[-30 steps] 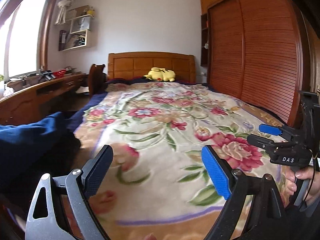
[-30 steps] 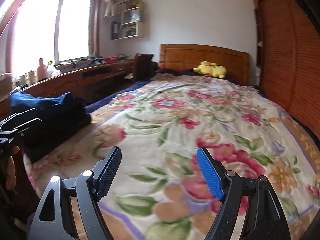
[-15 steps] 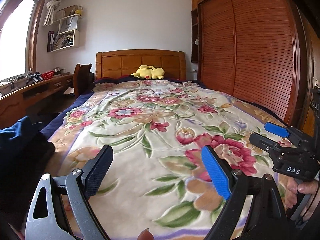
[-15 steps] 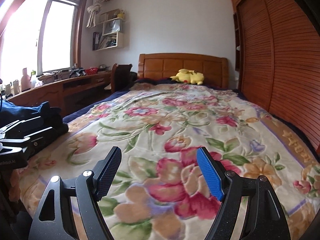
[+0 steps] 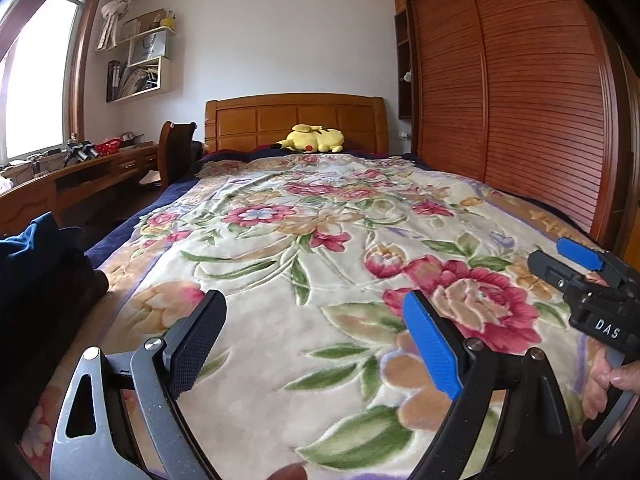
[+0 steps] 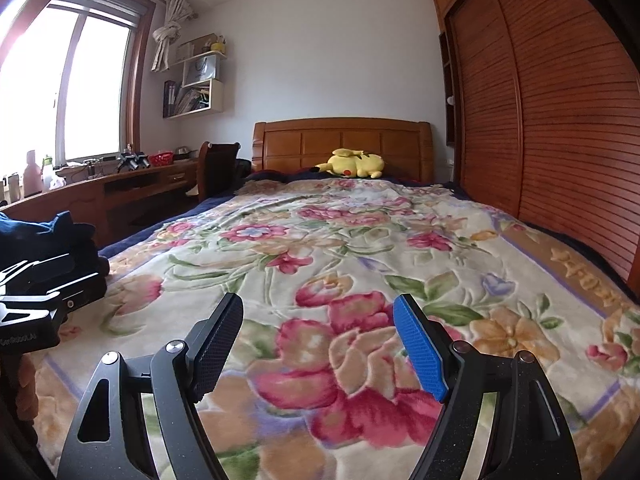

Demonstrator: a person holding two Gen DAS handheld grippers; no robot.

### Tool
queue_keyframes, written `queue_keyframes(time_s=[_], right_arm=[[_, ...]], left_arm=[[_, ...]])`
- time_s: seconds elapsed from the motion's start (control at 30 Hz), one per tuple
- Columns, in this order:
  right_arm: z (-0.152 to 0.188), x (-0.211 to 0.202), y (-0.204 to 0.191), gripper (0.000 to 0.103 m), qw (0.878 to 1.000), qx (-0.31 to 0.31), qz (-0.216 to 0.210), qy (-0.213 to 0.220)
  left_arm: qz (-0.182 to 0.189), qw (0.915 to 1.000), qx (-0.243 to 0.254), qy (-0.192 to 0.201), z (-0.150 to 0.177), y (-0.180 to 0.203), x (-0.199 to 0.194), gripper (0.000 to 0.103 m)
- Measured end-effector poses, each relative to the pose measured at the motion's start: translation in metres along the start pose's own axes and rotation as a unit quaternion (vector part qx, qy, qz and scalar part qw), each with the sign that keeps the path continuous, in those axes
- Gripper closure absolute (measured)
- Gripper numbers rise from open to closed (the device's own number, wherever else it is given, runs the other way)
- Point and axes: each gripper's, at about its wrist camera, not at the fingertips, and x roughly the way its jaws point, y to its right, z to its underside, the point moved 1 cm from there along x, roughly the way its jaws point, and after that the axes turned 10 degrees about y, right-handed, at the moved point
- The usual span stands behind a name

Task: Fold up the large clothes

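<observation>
A pile of dark clothes, navy blue on top of dark brown (image 5: 44, 264), lies at the left edge of the bed near its foot; it also shows in the right wrist view (image 6: 48, 236). My left gripper (image 5: 316, 320) is open and empty above the floral blanket (image 5: 320, 232), to the right of the pile. My right gripper (image 6: 318, 320) is open and empty over the blanket (image 6: 360, 248). The right gripper shows at the right edge of the left wrist view (image 5: 588, 276), and the left gripper at the left edge of the right wrist view (image 6: 36, 296).
A yellow plush toy (image 5: 312, 140) lies by the wooden headboard (image 5: 296, 116). A slatted wooden wardrobe (image 5: 520, 100) runs along the right side of the bed. A wooden desk (image 6: 100, 196) with bottles and a chair (image 6: 218, 168) stand at the left under the window.
Both grippers have tilted up and turned right, so the views show more of the room. The dark clothes pile has slid toward the left edge of both views. Both grippers stay open.
</observation>
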Motion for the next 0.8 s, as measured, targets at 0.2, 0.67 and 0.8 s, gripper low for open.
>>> queue_keyframes(time_s=[0.2, 0.67, 0.8], right_arm=[[0.0024, 0.0059, 0.0028, 0.024, 1.000, 0.005, -0.002, -0.008], [0.0031, 0.0034, 0.0091, 0.024, 1.000, 0.010, -0.006, -0.005], [0.0035, 0.0037, 0.0098, 0.024, 1.000, 0.009, -0.007, -0.005]], left_arm=[[-0.012, 0.9999, -0.003, 0.003, 0.0091, -0.0071, 0.0019, 0.013], [-0.010, 0.9999, 0.001, 0.005, 0.0116, -0.0053, 0.0009, 0.013], [-0.010, 0.9999, 0.001, 0.006, 0.0120, -0.0052, 0.0003, 0.012]])
